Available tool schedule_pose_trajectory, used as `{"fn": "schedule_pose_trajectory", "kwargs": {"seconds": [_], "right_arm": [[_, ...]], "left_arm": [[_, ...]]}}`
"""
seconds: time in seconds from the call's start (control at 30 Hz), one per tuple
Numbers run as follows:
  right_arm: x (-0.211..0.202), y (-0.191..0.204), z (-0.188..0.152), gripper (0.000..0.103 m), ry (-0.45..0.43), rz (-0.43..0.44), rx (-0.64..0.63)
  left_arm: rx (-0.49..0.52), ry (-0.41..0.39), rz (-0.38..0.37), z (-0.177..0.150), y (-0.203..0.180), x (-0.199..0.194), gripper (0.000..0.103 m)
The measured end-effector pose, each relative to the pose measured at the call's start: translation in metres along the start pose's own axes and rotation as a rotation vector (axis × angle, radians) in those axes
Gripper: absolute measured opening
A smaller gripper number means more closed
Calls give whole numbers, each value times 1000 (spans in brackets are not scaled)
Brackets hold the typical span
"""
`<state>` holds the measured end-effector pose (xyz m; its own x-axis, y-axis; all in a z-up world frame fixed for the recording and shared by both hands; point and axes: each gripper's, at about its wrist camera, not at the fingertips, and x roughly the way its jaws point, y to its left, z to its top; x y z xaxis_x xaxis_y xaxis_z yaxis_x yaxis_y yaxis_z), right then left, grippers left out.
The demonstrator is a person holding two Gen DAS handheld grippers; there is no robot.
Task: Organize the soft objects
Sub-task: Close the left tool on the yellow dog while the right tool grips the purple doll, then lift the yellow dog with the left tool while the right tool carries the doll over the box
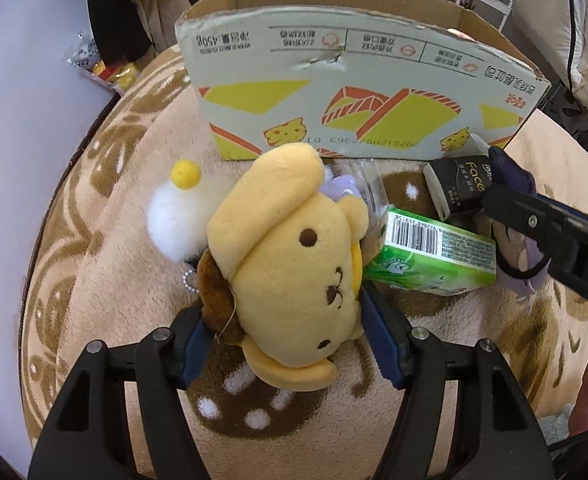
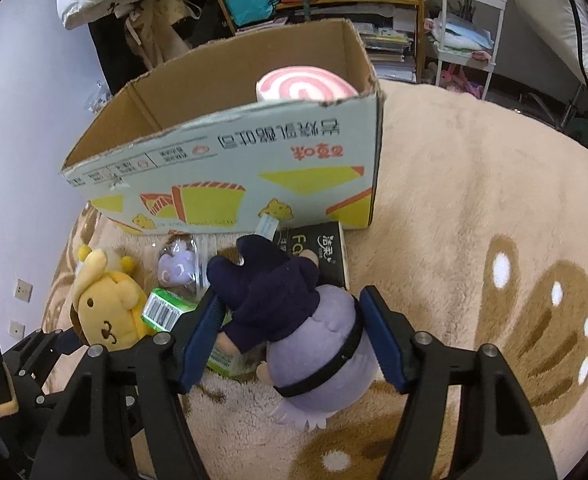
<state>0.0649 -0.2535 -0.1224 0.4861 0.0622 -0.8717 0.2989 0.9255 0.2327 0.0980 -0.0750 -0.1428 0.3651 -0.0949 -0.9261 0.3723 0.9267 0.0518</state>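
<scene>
My left gripper (image 1: 290,320) is shut on a yellow dog plush (image 1: 290,256), held over the carpet in front of the open cardboard box (image 1: 358,92). My right gripper (image 2: 290,320) is shut on a purple-haired doll in dark clothes (image 2: 294,320), just right of the yellow plush (image 2: 106,312). A pink swirl cushion (image 2: 306,88) lies inside the box (image 2: 230,160). A white pompom with a yellow ball (image 1: 182,208) lies left of the yellow plush. A small purple toy in a clear case (image 2: 178,268) lies near the box front.
A green carton (image 1: 430,256) and a black tissue pack (image 1: 458,188) lie on the beige patterned carpet (image 2: 474,208) between the plushes and the box. A lilac wall (image 1: 22,120) is on the left. Shelves and a white cart (image 2: 470,20) stand behind.
</scene>
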Motion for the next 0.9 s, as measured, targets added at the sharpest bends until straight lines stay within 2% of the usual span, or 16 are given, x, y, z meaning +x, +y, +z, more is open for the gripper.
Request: {"fn": "schedule_pose_trajectory", "kwargs": {"seconds": [0.3, 0.57, 0.9], "right_arm": [[-20, 8, 5, 73, -77, 9, -39], [-41, 15, 7, 73, -144, 19, -67], [-79, 20, 14, 72, -286, 58, -90]], "left_arm": [[11, -97, 45, -3, -5, -31, 67], [-25, -175, 63, -3, 10, -57, 67], [-52, -360, 73, -3, 28, -99, 67]]}}
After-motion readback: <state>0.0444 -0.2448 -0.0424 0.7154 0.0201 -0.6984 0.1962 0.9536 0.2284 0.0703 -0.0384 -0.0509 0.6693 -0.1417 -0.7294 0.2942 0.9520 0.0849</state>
